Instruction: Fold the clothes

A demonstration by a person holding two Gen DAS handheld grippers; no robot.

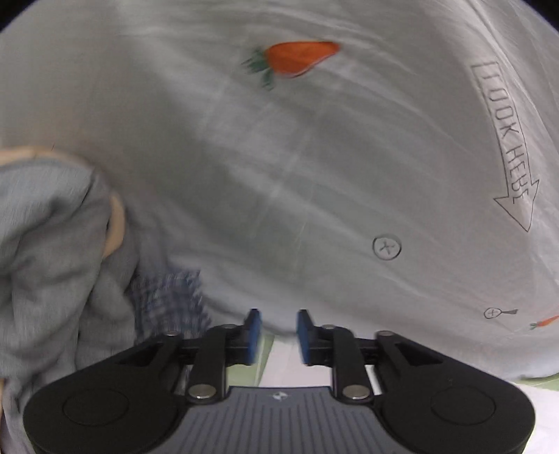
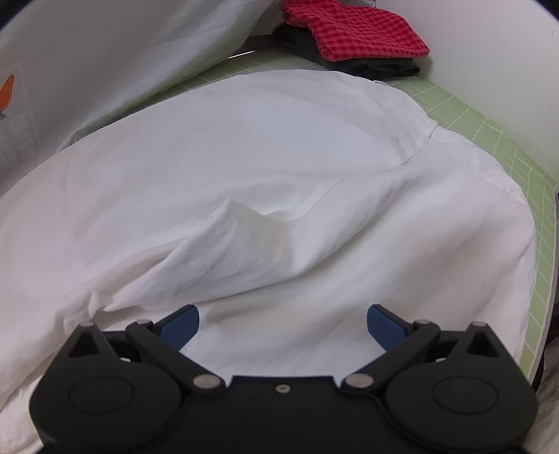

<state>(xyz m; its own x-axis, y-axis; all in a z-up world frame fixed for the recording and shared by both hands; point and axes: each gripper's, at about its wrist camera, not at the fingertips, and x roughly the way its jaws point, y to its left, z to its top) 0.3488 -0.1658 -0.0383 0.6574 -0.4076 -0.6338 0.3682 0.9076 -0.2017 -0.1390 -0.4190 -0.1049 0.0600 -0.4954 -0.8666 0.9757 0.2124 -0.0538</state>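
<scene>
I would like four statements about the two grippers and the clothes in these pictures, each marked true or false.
1. The right gripper is open above the white garment. True.
2. The left gripper is clamped on the carrot-print fabric. False: its blue pads stand apart with nothing between them.
3. The red checked cloth lies on top of a dark folded garment. True.
4. The mat under the white garment is blue. False: it is green with a grid.

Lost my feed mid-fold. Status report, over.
Left gripper open, empty, facing carrot-print fabric. Right gripper open wide over white shirt, rumpled on green mat. Red checked cloth stacked at far edge, clear of work.
</scene>
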